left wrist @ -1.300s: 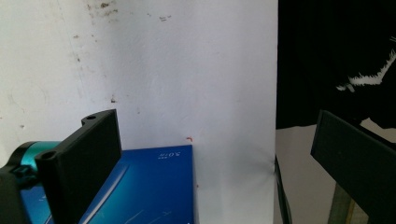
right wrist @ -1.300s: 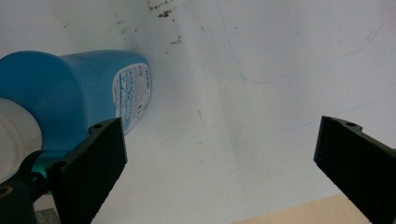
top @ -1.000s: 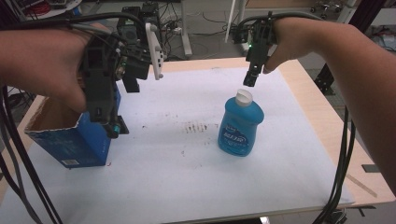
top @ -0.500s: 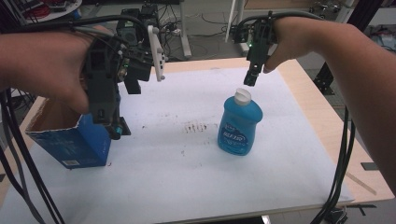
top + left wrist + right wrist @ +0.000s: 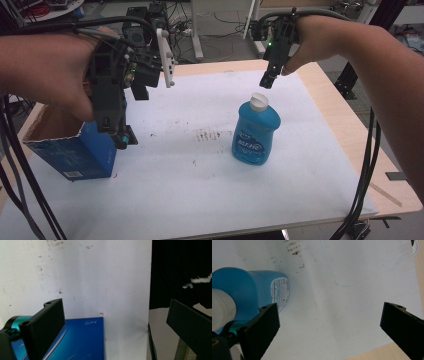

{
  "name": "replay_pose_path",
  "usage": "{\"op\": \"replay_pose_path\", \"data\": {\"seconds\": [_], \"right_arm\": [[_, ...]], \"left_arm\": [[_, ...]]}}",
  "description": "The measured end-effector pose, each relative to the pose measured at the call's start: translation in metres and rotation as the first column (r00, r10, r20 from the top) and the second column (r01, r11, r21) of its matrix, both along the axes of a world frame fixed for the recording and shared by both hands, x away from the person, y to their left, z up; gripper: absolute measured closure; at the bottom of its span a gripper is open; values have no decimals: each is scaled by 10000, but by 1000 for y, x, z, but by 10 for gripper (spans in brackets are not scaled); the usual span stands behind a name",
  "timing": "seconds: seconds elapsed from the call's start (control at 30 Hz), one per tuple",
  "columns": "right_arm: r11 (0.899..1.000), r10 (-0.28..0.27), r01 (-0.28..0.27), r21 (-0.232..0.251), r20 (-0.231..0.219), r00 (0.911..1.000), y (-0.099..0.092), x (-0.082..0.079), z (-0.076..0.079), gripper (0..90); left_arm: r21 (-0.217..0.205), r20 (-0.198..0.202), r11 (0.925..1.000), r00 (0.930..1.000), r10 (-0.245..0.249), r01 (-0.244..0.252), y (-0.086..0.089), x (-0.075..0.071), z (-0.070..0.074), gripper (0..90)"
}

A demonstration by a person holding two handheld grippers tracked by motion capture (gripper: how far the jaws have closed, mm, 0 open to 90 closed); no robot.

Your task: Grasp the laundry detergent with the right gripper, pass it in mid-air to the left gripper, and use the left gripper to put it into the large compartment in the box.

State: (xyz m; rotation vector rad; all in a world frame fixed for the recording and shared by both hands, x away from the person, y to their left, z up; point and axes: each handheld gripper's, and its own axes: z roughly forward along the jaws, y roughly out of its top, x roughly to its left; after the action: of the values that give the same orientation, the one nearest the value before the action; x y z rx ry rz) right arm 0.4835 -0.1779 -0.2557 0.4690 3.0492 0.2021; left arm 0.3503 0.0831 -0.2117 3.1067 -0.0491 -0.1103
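A blue soap bottle [image 5: 256, 131] with a white cap [image 5: 259, 101] stands upright right of the table's middle. My right gripper [image 5: 267, 80] hovers just behind and above the cap, open and empty. In the right gripper view, the bottle [image 5: 249, 290] lies to the left of the wide-open jaws [image 5: 329, 308]. An open-topped blue box [image 5: 75, 150] stands at the left. My left gripper [image 5: 122, 136] points down beside the box's right wall, open with nothing held. The left gripper view has the box [image 5: 82, 340] below and behind the left jaw, with the gripper [image 5: 115, 307] spread wide.
A stained white sheet [image 5: 200, 190] covers most of the wooden table [image 5: 340, 115]. Cables [image 5: 362, 185] hang off the right side, and more trail down at the left. Desks and wiring stand beyond the far edge.
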Motion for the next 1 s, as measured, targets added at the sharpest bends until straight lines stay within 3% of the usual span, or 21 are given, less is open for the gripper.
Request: {"op": "replay_pose_path", "data": {"seconds": [0.3, 0.57, 0.77, 0.83, 0.93, 0.97, 1.0], "right_arm": [[9975, -322, 307, 629, 227, 9992, -18, -11, 3, 18], [9873, -842, 762, 1395, 524, 9951, -44, -30, 5, 18], [9684, -1213, 1075, 2248, 483, 9914, -64, -47, -2, 18], [9670, -1280, 1144, 2278, 460, 9907, -66, -49, -3, 18], [9592, -1443, 1281, 2522, 468, 9884, -71, -55, -7, 17], [9508, -1588, 1398, 2763, 474, 9862, -75, -59, -10, 17], [9508, -1588, 1398, 2763, 474, 9862, -75, -59, -10, 17]], "left_arm": [[-10, 66, 10000, 10000, -42, 42, 1, -1, -1, 17], [38, 176, 10000, 9998, -57, 56, 0, -4, 0, 17], [18, 219, 10000, 9998, -39, 38, -1, -4, 1, 17], [-2, 212, 10000, 9998, 28, -28, 0, -4, 1, 17], [42, 230, 10000, 9997, 6, -7, 0, -4, 0, 17], [62, 227, 10000, 9997, 29, -30, 0, -4, 0, 17], [41, 238, 10000, 9997, 38, -39, 1, -4, 0, 17]]}}
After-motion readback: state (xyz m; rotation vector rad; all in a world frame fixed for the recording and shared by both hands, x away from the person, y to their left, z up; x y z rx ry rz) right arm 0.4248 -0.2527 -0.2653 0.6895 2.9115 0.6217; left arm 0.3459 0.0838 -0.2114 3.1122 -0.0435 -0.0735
